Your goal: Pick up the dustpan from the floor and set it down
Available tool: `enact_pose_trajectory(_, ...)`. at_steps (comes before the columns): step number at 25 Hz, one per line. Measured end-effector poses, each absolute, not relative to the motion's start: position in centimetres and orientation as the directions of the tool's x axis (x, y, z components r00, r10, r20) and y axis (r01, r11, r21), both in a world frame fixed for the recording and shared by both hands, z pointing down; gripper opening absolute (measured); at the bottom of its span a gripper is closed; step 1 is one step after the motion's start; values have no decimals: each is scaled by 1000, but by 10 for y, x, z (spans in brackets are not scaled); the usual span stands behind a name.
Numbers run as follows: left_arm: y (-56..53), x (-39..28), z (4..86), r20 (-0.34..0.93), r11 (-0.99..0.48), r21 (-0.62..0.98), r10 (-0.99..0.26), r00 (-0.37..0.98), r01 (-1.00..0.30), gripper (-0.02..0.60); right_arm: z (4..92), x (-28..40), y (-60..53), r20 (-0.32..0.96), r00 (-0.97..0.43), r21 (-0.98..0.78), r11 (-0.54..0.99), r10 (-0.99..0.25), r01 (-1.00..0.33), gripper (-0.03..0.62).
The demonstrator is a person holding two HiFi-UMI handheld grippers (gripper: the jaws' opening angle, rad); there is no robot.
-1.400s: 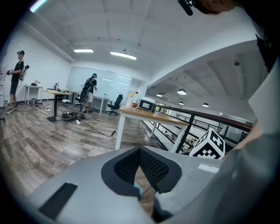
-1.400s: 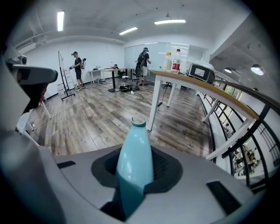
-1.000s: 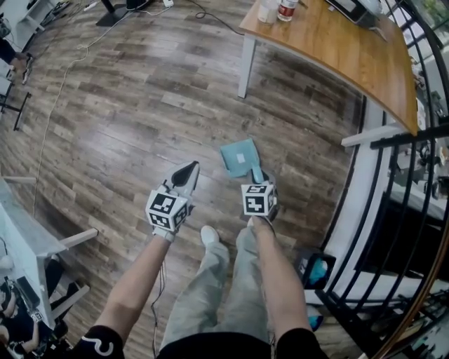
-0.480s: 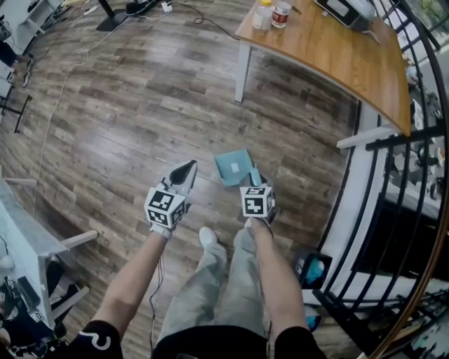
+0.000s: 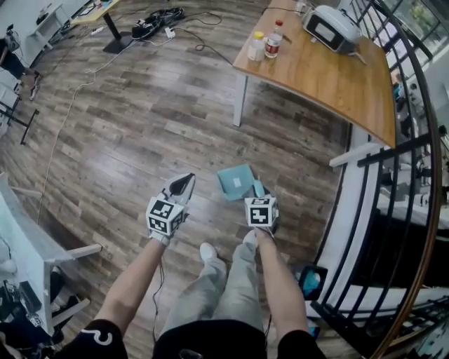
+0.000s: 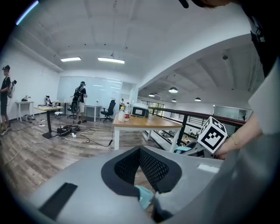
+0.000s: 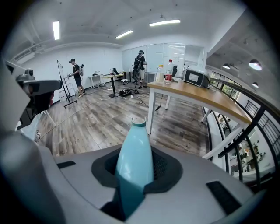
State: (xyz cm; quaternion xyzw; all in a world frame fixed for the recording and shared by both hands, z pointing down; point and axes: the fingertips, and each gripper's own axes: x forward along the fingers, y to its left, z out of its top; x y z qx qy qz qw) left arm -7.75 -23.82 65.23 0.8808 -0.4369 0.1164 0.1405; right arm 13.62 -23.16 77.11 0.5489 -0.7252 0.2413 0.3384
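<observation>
Between the right gripper's [image 5: 258,193] jaws sits the teal handle [image 7: 134,159] of the dustpan [image 5: 236,181]. The pads are clamped on it, and in the right gripper view we see it run up the middle to a small rounded end. Just ahead of those jaws the pan's square scoop juts out over the wood-plank floor [image 5: 140,119].

Left of the scoop and apart from it, the left gripper [image 5: 182,185] points forward. Its jaws meet at the tips and we see nothing gripped between them.

Well ahead of both grippers, a little to the right, stands a wooden table [image 5: 330,70] on white legs. On its near end are a small jar [image 5: 257,48] and a red-labelled bottle [image 5: 275,38], touching or nearly so, and farther along is a grey appliance [image 5: 330,26]. To the right of the right gripper a black railing [image 5: 403,147] curves past. Far ahead to the left, a tangle of cables [image 5: 158,17] lies on the planks. Behind the grippers, between our two forearms, one white shoe [image 5: 208,252] shows below our grey trouser legs.
</observation>
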Motion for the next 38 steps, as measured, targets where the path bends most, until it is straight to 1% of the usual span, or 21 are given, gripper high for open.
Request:
enact_pose_trajectory(8, -224, -91, 579, 277, -566, 142, -765, 582, -812, -2, 668, 131, -232, 717, -184, 39, 302, -672, -952, 78)
enact_pose_trajectory(18, -208, -123, 488, 249, -527, 122, -804, 540, -841, -2, 525, 124, -230, 632, -229, 44, 328, -740, -944, 80)
enact_pose_trajectory(25, -197, -141, 431, 206, -511, 92, -830, 519, -855, -2, 438, 117, -219, 565, -261, 46, 346, -783, -937, 80)
enact_pose_trajectory(30, -196, -149, 407, 173, -498, 83, -846, 504, -864, -2, 400, 116, -215, 544, -268, 57, 354, -795, -934, 81)
enact_pose_trajectory(38, -201, -161, 403, 179, -482, 70, -855, 486, -874, -2, 370, 117, -228, 495, -277, 68, 355, -824, -932, 80)
